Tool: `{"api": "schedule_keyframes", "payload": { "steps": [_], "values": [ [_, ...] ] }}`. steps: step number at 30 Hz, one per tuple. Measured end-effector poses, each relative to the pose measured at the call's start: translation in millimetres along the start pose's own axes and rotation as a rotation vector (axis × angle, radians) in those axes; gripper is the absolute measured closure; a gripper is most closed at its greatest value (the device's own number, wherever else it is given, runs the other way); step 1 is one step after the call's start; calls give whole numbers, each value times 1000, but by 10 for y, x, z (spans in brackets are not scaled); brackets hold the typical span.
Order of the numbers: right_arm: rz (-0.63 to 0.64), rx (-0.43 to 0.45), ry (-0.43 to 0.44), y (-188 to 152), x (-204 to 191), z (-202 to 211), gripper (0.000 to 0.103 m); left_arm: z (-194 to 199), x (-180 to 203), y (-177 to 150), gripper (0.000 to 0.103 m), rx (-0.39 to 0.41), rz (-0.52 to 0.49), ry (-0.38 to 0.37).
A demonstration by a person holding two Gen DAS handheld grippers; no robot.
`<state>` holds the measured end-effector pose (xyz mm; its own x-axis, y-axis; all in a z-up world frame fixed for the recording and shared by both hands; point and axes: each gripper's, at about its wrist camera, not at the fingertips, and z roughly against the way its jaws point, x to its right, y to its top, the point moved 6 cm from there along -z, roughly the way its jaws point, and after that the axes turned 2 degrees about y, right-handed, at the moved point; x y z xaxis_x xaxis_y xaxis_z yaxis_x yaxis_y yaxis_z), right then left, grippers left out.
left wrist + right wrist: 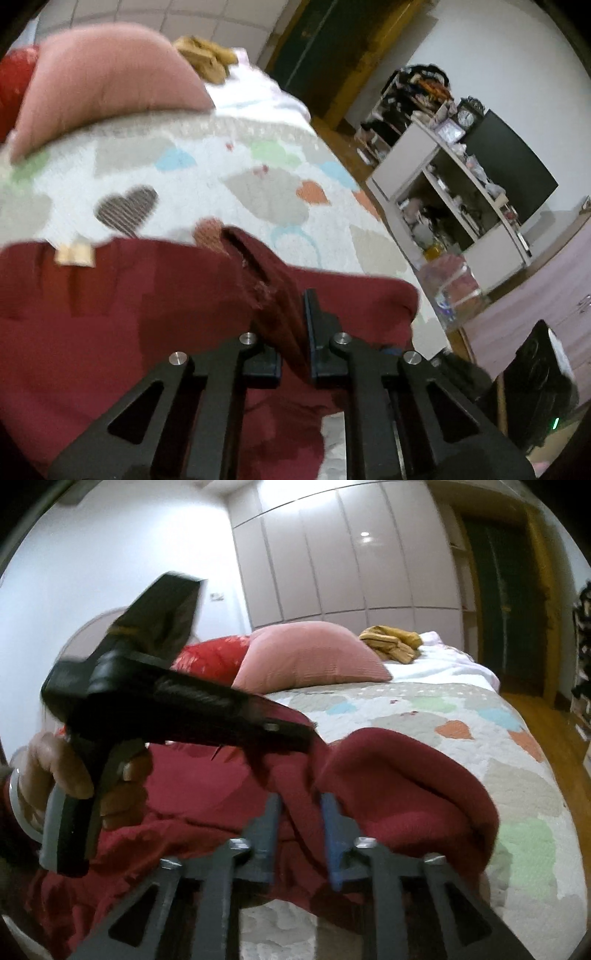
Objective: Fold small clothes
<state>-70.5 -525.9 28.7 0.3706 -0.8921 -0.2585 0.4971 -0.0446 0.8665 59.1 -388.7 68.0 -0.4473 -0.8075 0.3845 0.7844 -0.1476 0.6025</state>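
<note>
A dark red garment [110,314] lies on the patterned bedspread [240,173], with a tan label near its far edge. My left gripper [291,325] is shut on a raised fold of the garment. In the right wrist view the same garment [399,786] is bunched up in front. My right gripper [301,812] has its blue-padded jaws closed on a ridge of the red cloth. The left gripper [295,734] and the hand holding it show at the left of that view, gripping the cloth just beyond.
A pink pillow [310,657] and a red pillow [214,653] lie at the head of the bed, with a mustard garment [391,642] beyond. A cluttered shelf unit [443,184] and dark screen stand on the wooden floor to the right of the bed.
</note>
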Motion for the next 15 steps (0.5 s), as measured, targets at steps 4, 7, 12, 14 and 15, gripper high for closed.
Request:
{"api": "schedule_keyframes", "payload": {
  "steps": [4,7,12,14,15],
  "values": [
    [-79,95,-25,140,211,289,62,318,-361,120,95,83,56,76],
    [-136,134,-79,185,417,427,58,565,-703,64,95,137,92,161],
    [-222,42,-123,78,633,240,58,644,-1215,-191,95,134,168,230],
    [-205,-16,-122,15,584,135,58,587,-1364,-285,95,103,197,242],
    [-192,-41,-117,-7,551,92,58,588,-1390,-317,95,96,204,241]
  ]
}}
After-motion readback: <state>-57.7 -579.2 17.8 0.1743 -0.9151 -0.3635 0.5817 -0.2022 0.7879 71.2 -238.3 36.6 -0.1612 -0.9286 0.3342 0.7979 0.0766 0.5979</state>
